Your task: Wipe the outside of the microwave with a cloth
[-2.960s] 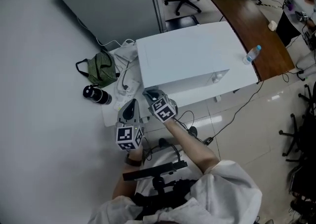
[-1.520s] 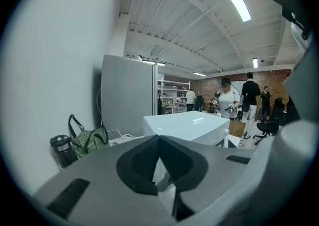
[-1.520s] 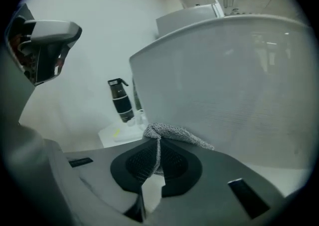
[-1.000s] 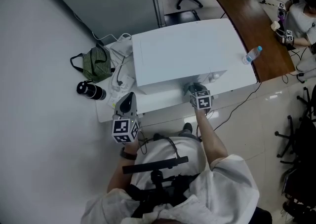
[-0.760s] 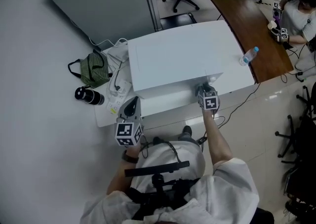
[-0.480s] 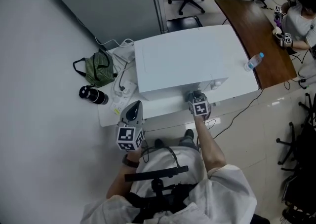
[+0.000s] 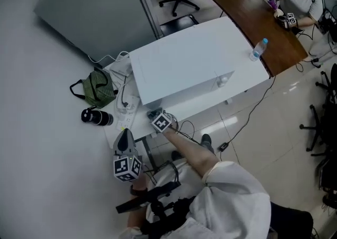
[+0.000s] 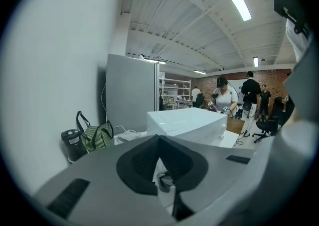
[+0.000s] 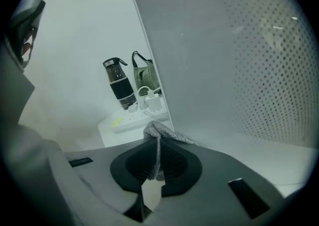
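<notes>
The white microwave (image 7: pixel 195 64) stands on a low white table (image 7: pixel 118 132). Down at the left end of its front face, my right gripper (image 7: pixel 160 119) holds a grey cloth. In the right gripper view the grey cloth (image 9: pixel 162 133) is pinched between the jaws of the right gripper (image 9: pixel 157 145) and lies against the microwave's dotted door (image 9: pixel 239 70). My left gripper (image 7: pixel 125 151) hangs apart from the microwave, below the table's left corner, shut with nothing in it. In the left gripper view the microwave (image 8: pixel 189 123) shows beyond the left gripper (image 8: pixel 159 140).
Left of the microwave lie a black bottle (image 7: pixel 93 117), a green striped bag (image 7: pixel 97 88) and a power strip with cables (image 7: pixel 126 101). A grey partition (image 7: pixel 95 11) stands behind. A water bottle (image 7: pixel 258 49) sits on a brown desk. Cables trail on the floor.
My right gripper with the cloth has swept from the right part of the microwave's front to its left end. The left gripper has dropped a little lower.
</notes>
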`<state>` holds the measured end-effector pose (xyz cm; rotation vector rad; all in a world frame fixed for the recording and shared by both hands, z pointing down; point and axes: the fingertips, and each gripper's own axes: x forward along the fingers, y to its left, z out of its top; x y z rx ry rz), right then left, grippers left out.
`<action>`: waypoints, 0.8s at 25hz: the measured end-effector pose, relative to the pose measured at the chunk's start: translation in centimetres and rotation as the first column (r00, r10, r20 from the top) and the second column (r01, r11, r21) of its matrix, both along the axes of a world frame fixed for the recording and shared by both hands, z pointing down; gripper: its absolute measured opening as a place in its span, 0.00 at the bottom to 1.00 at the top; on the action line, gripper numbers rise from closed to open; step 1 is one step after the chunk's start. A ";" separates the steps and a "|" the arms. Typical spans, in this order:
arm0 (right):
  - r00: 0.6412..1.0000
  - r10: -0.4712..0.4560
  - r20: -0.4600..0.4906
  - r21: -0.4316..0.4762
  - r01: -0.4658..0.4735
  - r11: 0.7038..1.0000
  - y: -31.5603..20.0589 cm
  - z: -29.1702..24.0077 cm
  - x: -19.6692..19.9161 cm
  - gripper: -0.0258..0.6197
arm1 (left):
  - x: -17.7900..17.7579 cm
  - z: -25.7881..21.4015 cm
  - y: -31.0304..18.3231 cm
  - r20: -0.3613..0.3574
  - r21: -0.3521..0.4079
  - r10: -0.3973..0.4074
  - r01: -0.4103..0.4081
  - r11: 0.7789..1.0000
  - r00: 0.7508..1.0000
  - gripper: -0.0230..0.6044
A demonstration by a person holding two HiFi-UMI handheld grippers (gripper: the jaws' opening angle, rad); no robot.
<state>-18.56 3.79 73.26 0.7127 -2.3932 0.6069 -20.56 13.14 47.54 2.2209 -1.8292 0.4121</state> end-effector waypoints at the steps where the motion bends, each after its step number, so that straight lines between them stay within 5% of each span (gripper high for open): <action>1: 1.000 0.006 -0.011 -0.004 -0.006 1.000 0.1 0.2 0.6 0.08 | 0.0 -0.1 -0.1 -0.004 0.005 0.002 -0.002 1.000 1.000 0.07; 5: 0.997 0.074 -0.037 0.024 -0.073 0.997 -1.1 -0.1 8.2 0.08 | 1.9 -0.3 -1.5 -0.026 0.021 0.041 -0.040 0.999 0.999 0.07; 9: 0.962 0.264 -0.063 0.010 -0.264 0.964 -3.3 0.6 20.8 0.08 | 6.8 -0.1 -3.1 -0.055 0.019 0.134 -0.133 0.991 0.990 0.07; 12: 0.887 0.448 -0.113 -0.010 -0.452 0.892 -5.0 2.2 32.0 0.08 | 11.5 -0.1 -3.9 -0.070 0.034 0.213 -0.212 0.977 0.974 0.07; 15: 0.789 0.608 -0.086 -0.044 -0.613 0.789 -7.3 2.7 40.6 0.08 | 15.0 -0.4 -4.9 -0.067 0.025 0.239 -0.238 0.971 0.969 0.07; 18: 0.741 0.670 -0.044 -0.066 -0.671 0.738 -7.7 2.0 43.5 0.08 | 16.0 0.4 -5.8 -0.065 -0.019 0.228 -0.230 0.973 0.971 0.07; 20: 0.776 0.631 0.004 -0.043 -0.630 0.775 -7.0 1.0 40.4 0.08 | 15.1 1.7 -7.3 -0.060 -0.044 0.249 -0.251 0.967 0.967 0.07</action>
